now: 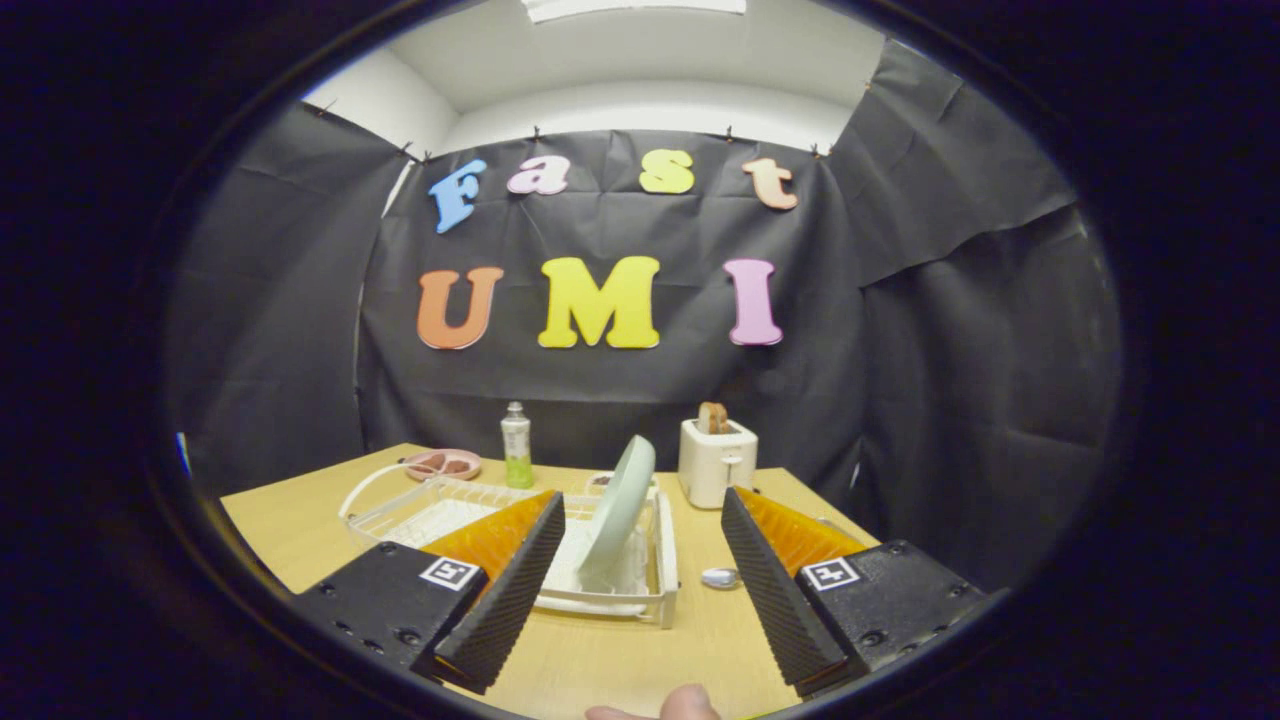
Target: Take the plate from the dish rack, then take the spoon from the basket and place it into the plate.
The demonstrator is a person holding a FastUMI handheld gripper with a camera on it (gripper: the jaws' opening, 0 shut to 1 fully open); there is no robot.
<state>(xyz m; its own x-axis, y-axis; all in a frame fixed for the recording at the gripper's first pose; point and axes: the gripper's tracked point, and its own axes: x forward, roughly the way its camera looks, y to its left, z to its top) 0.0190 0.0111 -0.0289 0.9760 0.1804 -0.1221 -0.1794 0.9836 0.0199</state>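
- The hand-held gripper (640,545) hovers above the wooden counter (620,650) with its two fingers spread wide apart, released and grasping nothing.
- A pale green plate (620,510) stands on edge in the dish rack (600,590), tilted a little, just ahead of the fingers and seen through the gap between them, closer to the left finger.
- The dish rack is a clear plastic one with a white tray inside; its near corner lies between the fingers and its left part runs behind the left finger.
- The bowl of a metal spoon (720,577) lies on the counter just beside the rack's right side, touching the inner edge of the right finger in the view; whether a basket holds it cannot be told.
- Beyond the rack stands a white toaster (716,462) with a slice of bread (713,417) sticking out of its slot.
- A small bottle (516,446) with green liquid stands behind the rack, and a pink divided dish (443,464) lies to its left near the far edge of the counter.
- A fingertip (688,703) of the person shows at the near edge, below the fingers.
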